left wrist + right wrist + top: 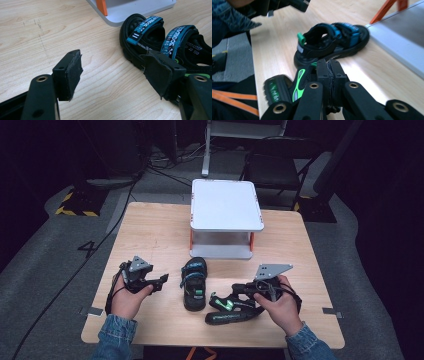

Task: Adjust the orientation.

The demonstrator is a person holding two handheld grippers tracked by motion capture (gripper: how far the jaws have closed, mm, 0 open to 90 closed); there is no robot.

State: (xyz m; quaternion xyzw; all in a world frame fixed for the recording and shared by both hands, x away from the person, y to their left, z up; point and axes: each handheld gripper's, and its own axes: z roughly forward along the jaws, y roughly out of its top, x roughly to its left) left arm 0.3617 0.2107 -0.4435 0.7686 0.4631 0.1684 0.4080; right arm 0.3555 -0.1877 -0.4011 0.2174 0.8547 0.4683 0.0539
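Two black sandals with blue straps and green trim lie on the wooden table (150, 235). One sandal (194, 282) (147, 35) (332, 41) stands upright in front of the white stand. My left gripper (161, 281) (115, 72) is open just to its left, low over the table, with its right pad (160, 73) close to the sandal's side and nothing between the jaws. The second sandal (229, 308) (284, 87) lies tipped on its side, sole outward. My right gripper (239, 292) (329, 72) is shut on its upper part.
A white two-tier stand (226, 205) (140, 10) with orange posts (102, 6) sits at the back centre of the table. A folding chair (280, 167) and cables are on the floor beyond. Bare wood lies left and right of the stand.
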